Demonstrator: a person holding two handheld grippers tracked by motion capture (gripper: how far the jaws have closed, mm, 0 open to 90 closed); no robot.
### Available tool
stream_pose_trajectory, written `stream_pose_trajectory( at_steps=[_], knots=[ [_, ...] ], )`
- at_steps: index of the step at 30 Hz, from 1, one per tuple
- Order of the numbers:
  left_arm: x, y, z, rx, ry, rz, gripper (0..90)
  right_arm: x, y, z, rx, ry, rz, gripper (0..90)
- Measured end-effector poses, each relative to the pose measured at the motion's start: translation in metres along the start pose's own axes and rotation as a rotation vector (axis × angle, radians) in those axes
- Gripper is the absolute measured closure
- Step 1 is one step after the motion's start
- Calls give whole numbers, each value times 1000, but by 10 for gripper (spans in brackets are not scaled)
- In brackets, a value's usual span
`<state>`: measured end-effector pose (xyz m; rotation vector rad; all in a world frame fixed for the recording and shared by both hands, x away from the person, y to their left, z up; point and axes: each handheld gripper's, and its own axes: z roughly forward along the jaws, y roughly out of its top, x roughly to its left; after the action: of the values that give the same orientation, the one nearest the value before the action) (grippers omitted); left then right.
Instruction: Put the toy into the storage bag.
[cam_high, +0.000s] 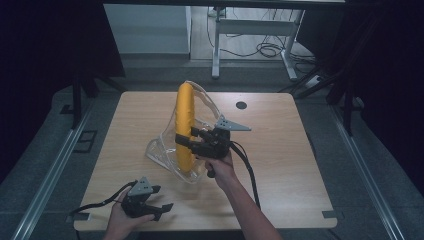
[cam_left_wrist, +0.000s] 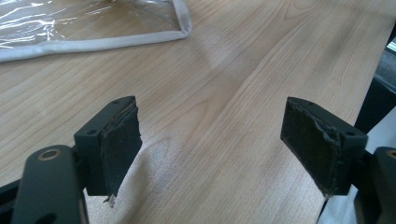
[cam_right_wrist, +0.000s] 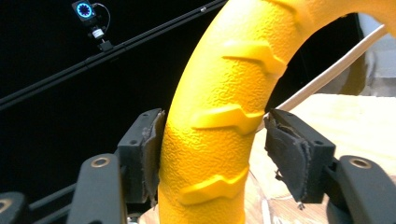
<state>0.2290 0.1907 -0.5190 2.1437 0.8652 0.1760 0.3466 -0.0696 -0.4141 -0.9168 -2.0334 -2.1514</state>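
A yellow ring (cam_high: 184, 127) with raised tread marks stands on edge near the middle of the wooden table (cam_high: 280, 165), inside a clear plastic pouch (cam_high: 167, 150) with a pale trimmed edge. The pouch sags open around the ring, its lower part spread on the table towards the person and its upper flap arching behind the top of the ring.

The right tool (cam_high: 192, 140) comes at the ring from the right side, about halfway up, held level by the person's right hand (cam_high: 220, 167), which sits just right of the ring's lower part. In the right gripper view the ring (cam_right_wrist: 219, 121) runs up between the two jaws: the left pad lies against its textured surface, while the right pad stands a little off it with a gap showing. So the jaws are apart around the ring, not clamped on it.

The left tool (cam_high: 162, 197) rests well away from the ring, down at the near left corner of the table, in the person's left hand (cam_high: 125, 215). Its jaws stand wide apart with bare wood between them; in the left gripper view a corner of the pouch (cam_left_wrist: 93, 28) lies beyond them on the table, untouched.

A black cable (cam_high: 247, 167) trails from the right tool back along the forearm towards the near edge, right of the ring
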Motion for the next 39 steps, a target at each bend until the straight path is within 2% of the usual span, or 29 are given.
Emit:
stream_pose_trajectory(
  at_steps=[4,13,25,27,34,39],
  knots=[
    [0,0,0,0,0,-2,197,2,1,-6,1,-12,-21,308],
    [0,0,-1,-4,5,-4,197,2,0,-21,17,-42,-66,304],
    [0,0,0,0,11,-3,197,-8,-9,-64,45,-134,-129,314],
    [1,1,0,-4,11,-6,197,-12,-13,-75,49,-164,-143,320],
    [1,1,0,-2,14,-8,197,-29,-26,-105,51,-222,-120,327],
    [1,1,0,-4,12,-13,197,-38,-37,-119,74,-258,-113,327]
  ],
)
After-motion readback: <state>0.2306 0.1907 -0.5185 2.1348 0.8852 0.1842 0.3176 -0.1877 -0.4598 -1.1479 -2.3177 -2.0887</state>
